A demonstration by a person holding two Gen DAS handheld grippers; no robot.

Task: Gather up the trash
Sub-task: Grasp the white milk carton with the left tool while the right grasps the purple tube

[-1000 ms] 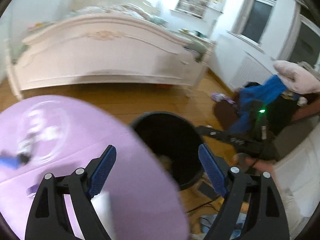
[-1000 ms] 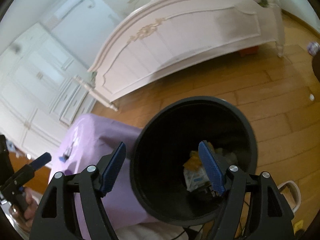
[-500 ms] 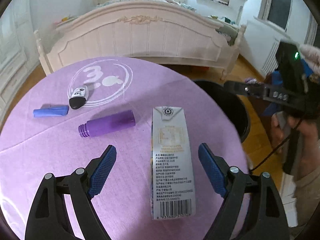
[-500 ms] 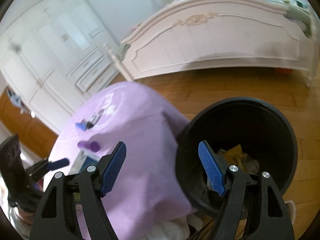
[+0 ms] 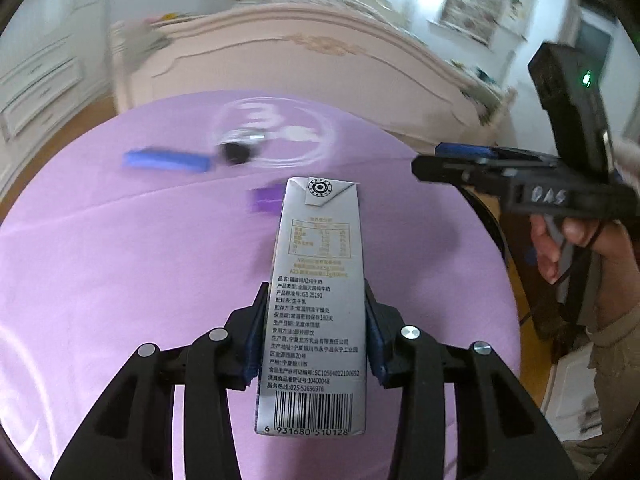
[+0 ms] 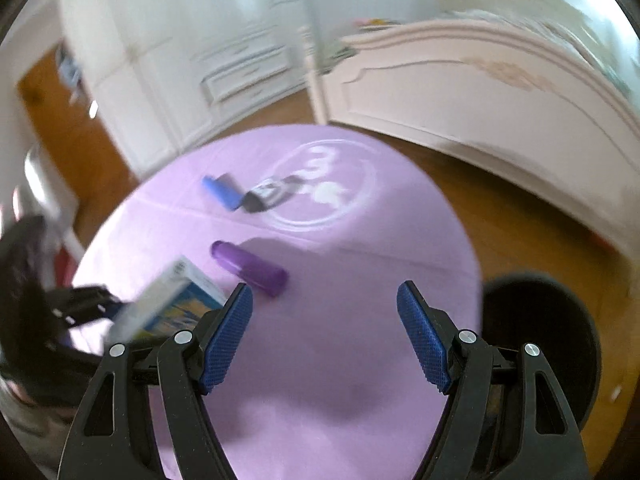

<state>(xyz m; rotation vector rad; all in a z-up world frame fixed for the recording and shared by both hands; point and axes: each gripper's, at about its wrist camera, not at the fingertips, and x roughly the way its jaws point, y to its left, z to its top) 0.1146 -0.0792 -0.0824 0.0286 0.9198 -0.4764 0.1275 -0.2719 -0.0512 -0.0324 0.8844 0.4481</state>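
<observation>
Since half-second ago, left claw (image 5: 316, 340) closes on milk carton (image 5: 318, 280), gripping lower half above surface (image 5: 120, 280) near edge. Right claw (image 6: 324, 332) hangs open, empty. Next, likely: carry to black bin (image 6: 560, 320) beside surface's right edge.

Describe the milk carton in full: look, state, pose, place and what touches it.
The tall silver-grey paperboard milk carton is a slim rectangular box with a folded, sealed top flap bearing a round logo, a nutrition table, lines of Chinese print and a barcode at its near end. In the right wrist view a blue and yellow face shows. It looks intact and undented. The left hand-held gripper is shut on its two long sides near the barcode end, holding it over the round purple-clothed table, its top pointing away from the camera.
</observation>
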